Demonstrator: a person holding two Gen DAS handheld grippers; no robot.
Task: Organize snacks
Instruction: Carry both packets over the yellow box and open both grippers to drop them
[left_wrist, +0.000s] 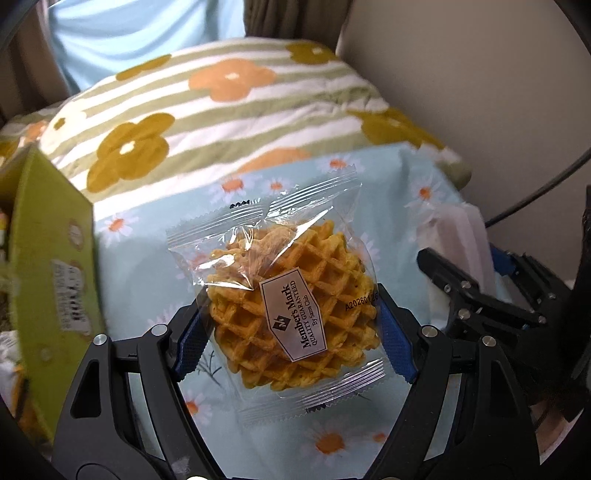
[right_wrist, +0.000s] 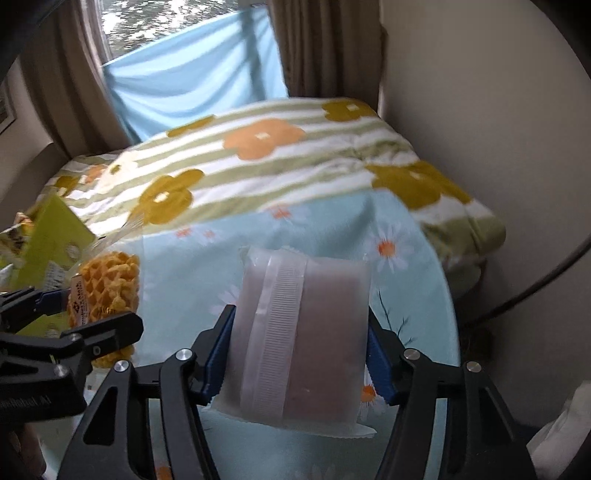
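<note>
My left gripper (left_wrist: 291, 339) is shut on a clear-wrapped waffle cookie packet (left_wrist: 284, 295) with a Member's Mark label, held above the light blue daisy cloth (left_wrist: 147, 266). My right gripper (right_wrist: 301, 354) is shut on a frosted white packet (right_wrist: 299, 332) with a brownish bar inside and a ribbed seam. In the right wrist view the waffle packet (right_wrist: 107, 291) and left gripper (right_wrist: 70, 332) show at the left. In the left wrist view the right gripper (left_wrist: 491, 295) shows at the right, with a bit of the white packet (left_wrist: 461, 229).
A green cardboard box (left_wrist: 51, 251) stands at the left, also seen in the right wrist view (right_wrist: 55, 240). A striped flower-print blanket (left_wrist: 229, 110) lies behind the cloth. A beige wall (left_wrist: 480, 74) and a black cable (left_wrist: 535, 192) are at the right.
</note>
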